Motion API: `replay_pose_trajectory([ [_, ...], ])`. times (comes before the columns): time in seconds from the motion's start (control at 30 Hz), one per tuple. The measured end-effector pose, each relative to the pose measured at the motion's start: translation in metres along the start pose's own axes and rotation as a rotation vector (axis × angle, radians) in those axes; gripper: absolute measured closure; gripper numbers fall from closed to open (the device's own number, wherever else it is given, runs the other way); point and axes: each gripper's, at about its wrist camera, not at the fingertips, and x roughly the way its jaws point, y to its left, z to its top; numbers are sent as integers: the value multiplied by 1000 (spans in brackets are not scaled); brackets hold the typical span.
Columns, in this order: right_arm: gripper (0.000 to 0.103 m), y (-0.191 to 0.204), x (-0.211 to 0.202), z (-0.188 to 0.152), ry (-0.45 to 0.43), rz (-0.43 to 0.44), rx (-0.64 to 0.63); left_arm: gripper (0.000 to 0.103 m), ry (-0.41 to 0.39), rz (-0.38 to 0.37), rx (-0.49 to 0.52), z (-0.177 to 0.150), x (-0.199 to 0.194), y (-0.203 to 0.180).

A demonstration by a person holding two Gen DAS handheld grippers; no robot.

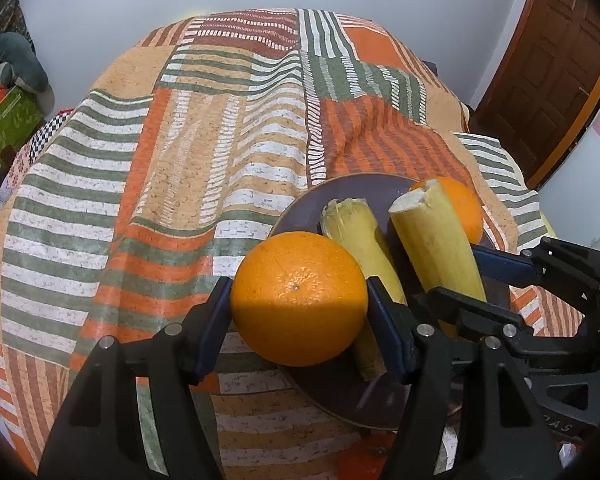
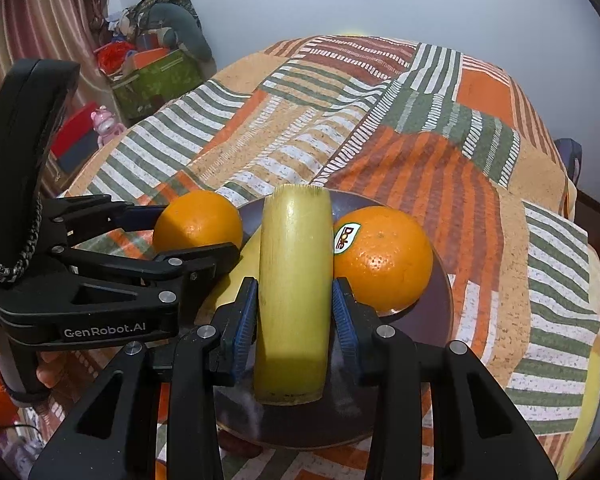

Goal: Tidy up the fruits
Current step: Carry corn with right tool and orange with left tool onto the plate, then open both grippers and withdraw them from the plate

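Observation:
My left gripper [image 1: 299, 300] is shut on an orange [image 1: 299, 297] at the left rim of a dark round plate [image 1: 352, 400]. My right gripper [image 2: 295, 316] is shut on a yellow banana piece [image 2: 294, 292] and holds it over the plate [image 2: 432, 320]. In the left wrist view that banana piece [image 1: 436, 244] lies between the right gripper's blue pads [image 1: 500, 264]. A second banana piece [image 1: 360, 240] lies on the plate between the two. A second orange with a Dole sticker [image 2: 384, 258] sits on the plate's right side. The held orange [image 2: 198, 226] also shows in the right wrist view.
The plate rests on a bed covered by an orange, green and white striped quilt [image 1: 180, 152]. A green box and clutter [image 2: 156, 80] stand by the wall at the left. A wooden door [image 1: 556, 64] is at the right.

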Motion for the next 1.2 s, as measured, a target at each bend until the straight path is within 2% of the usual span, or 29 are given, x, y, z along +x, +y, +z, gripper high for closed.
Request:
replay_pose_trajectory([
  [0.37, 68, -6, -9, 5, -16, -4, 37, 34, -41, 13, -11, 2, -15, -1],
  [0.67, 64, -5, -43, 0, -59, -28, 45, 34, -98, 7, 18, -3, -56, -12],
  [0.83, 63, -2, -68, -9, -90, -44, 54, 31, -136, 13, 41, -17, -89, -19],
  [1.0, 50, 2, -98, -27, -124, -73, 69, 26, -161, 30, 64, -38, -118, -24],
  [1.2, 46, 4, -118, -53, -123, -84, 91, 23, -137, 47, 67, -69, -134, -26],
])
